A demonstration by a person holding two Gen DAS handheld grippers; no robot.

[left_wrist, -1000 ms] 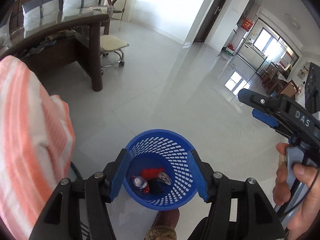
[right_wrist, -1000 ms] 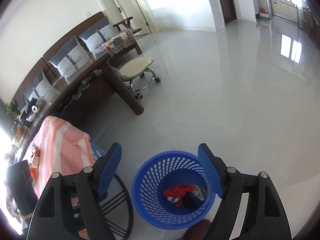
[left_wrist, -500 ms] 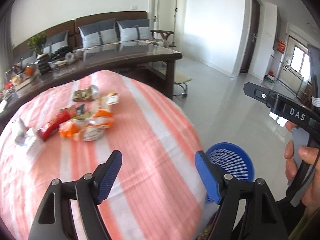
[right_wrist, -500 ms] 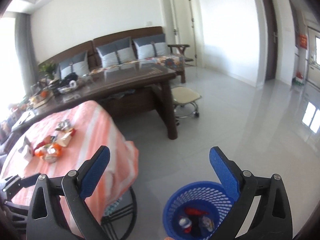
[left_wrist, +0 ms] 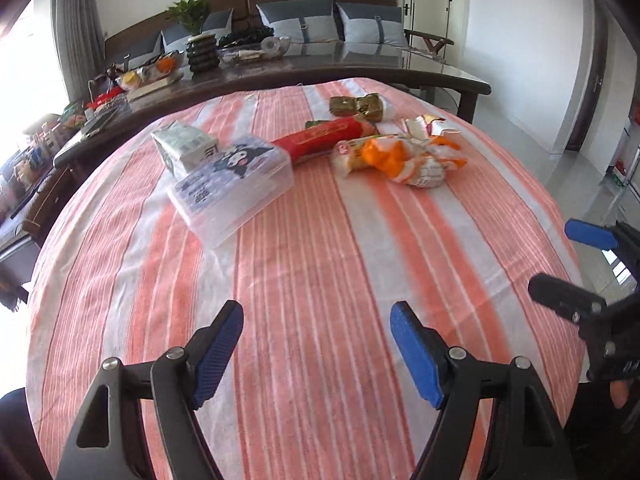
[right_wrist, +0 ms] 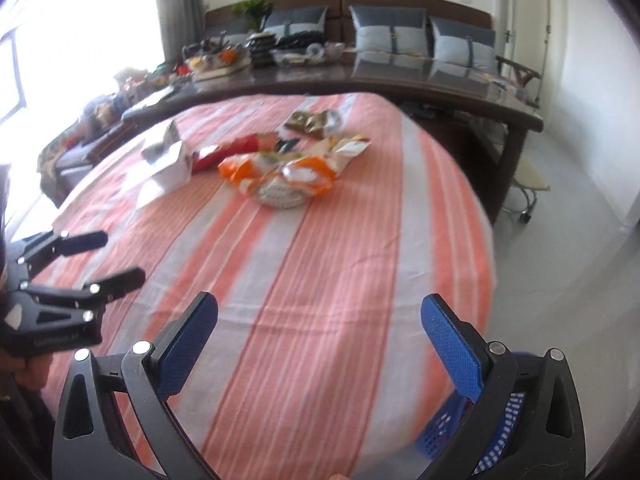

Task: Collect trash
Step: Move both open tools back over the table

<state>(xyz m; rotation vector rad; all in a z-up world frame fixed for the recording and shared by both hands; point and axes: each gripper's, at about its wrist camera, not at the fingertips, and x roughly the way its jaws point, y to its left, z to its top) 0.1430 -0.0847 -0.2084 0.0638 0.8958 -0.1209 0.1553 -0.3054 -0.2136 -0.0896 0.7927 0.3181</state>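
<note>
Both the left gripper [left_wrist: 316, 346] and right gripper [right_wrist: 320, 340] gape wide and empty over bare striped cloth [left_wrist: 320, 280]. The wrappers [left_wrist: 400, 158] lie well ahead at the table's far side. The blue bin [right_wrist: 452, 428] stands on the floor at the near right edge.

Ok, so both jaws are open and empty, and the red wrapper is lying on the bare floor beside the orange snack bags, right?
Not the floor. The left wrist view shows the red wrapper lying on the striped tablecloth, beside the orange snack bags. Both sets of jaws are open and empty.

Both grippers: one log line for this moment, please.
left gripper: open, empty | right gripper: open, empty | wrappers: on table | basket: beside table
</note>
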